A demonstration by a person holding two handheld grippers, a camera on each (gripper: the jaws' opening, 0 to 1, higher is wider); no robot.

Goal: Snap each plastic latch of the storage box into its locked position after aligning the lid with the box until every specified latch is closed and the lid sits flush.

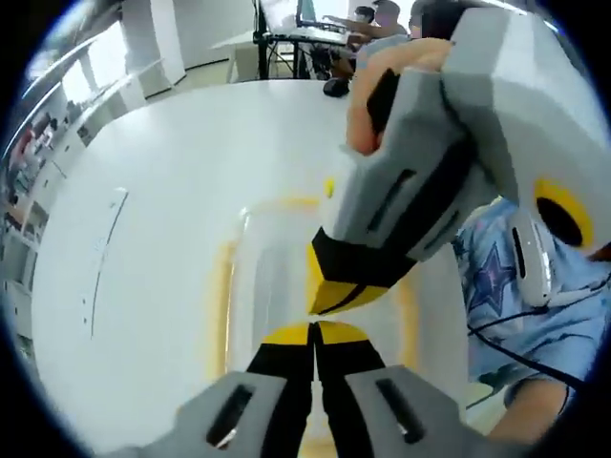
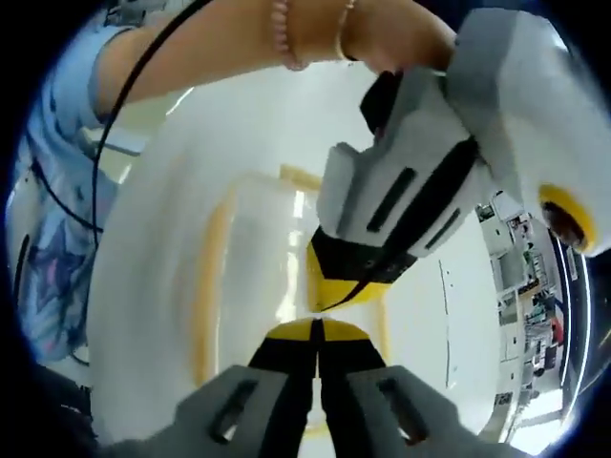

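A translucent storage box (image 1: 267, 277) with a white lid and yellow strips (image 1: 221, 305) along its sides lies on the white table (image 1: 143, 219). In the left gripper view my left gripper (image 1: 313, 329) is shut, its yellow tips low over the lid. My right gripper (image 1: 334, 291) comes in from the upper right, also shut, tip to tip with it. The right gripper view shows the same meeting from the other side. There the right gripper (image 2: 317, 329) is shut over the box (image 2: 253, 258) and the left gripper (image 2: 348, 281) points down at it. I cannot tell how the latches stand.
A person in a blue star-print shirt (image 1: 496, 277) stands close at the table's edge, with a braceleted wrist (image 2: 315, 29) and a black cable (image 2: 57, 191). Other people sit at a desk (image 1: 315, 38) beyond the table. Shelving (image 1: 38, 143) lines the left side.
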